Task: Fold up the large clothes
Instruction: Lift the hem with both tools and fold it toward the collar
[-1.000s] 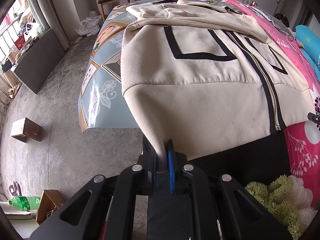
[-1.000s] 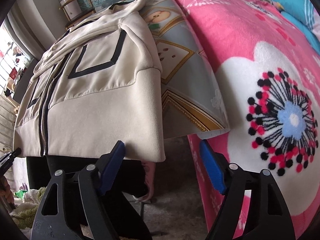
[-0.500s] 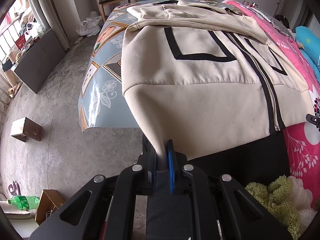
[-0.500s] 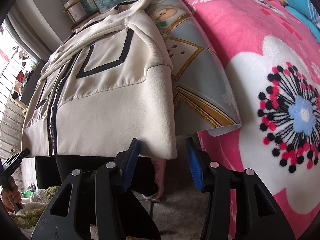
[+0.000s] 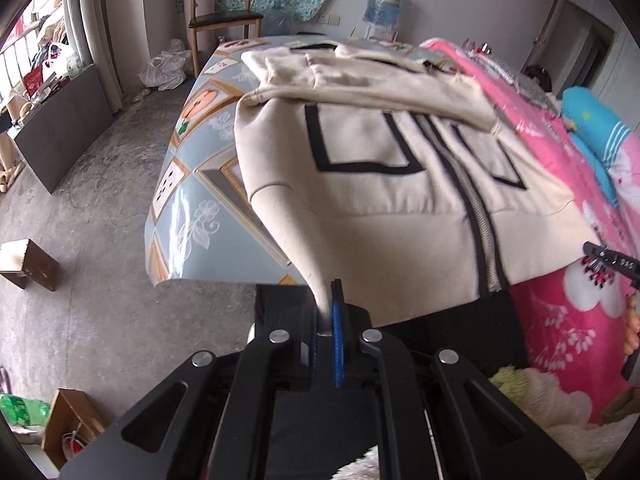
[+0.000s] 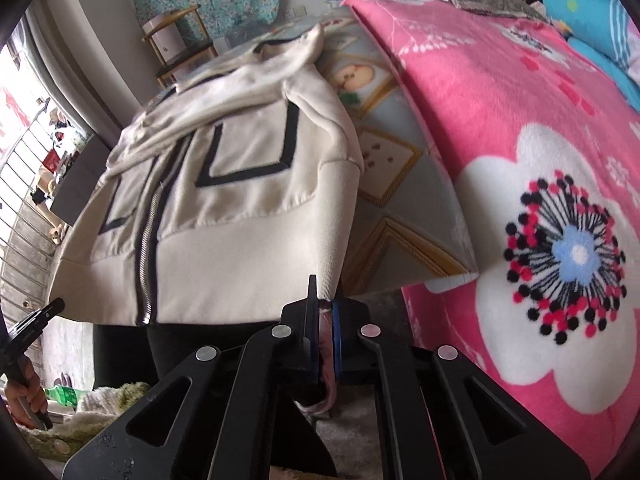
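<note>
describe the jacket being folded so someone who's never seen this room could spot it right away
Find the bed covered by a pale blue patterned sheet beside a pink flowered fleece blanket. Spread on the sheet, hem hanging off the near edge, lies the cream zip-up jacket. It is the only garment there, marked by black rectangular outlines either side of a black-edged metal zipper.
</note>
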`<state>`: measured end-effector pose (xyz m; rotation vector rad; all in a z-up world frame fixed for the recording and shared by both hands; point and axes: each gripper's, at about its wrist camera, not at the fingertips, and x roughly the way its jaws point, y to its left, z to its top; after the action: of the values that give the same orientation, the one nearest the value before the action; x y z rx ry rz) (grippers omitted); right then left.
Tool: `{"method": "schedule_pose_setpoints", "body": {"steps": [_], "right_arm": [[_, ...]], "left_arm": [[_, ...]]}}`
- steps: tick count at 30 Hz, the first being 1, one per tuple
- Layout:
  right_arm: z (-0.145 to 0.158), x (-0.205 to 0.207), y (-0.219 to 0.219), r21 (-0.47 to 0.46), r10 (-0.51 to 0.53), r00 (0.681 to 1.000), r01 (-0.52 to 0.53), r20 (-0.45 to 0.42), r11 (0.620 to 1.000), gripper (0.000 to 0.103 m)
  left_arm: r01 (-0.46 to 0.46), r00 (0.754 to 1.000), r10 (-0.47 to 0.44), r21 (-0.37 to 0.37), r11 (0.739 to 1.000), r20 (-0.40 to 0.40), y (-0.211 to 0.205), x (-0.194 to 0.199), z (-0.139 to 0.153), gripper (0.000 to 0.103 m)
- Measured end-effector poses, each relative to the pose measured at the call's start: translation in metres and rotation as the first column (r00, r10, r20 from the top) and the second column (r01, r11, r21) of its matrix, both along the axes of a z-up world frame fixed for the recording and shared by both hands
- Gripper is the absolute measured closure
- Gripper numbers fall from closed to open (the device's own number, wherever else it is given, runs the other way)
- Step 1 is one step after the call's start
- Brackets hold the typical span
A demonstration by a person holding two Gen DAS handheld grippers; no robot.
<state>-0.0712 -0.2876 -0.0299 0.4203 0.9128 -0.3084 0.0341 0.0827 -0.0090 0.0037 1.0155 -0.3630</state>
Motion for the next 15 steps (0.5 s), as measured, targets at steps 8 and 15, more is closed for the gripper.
{"method": "schedule_pose_setpoints", "body": {"steps": [8, 15], "right_arm": [[0.027, 0.019, -0.005, 0.013, -0.006, 0.996, 0.004, 0.088, 1.000, 0.098], [0.037, 0.050, -0.014, 0.014, -0.010, 0.991, 0.008, 0.135, 1.000, 0.098]], "left_arm": [[0.014, 0.999, -0.011, -0.090, 0.996, 0.034, -0.007, 0.024, 0.030, 0.098], [-0.032, 0.998, 0.040, -0.165, 0.986, 0.043, -0.002, 0.064, 0.044, 0.098]]}}
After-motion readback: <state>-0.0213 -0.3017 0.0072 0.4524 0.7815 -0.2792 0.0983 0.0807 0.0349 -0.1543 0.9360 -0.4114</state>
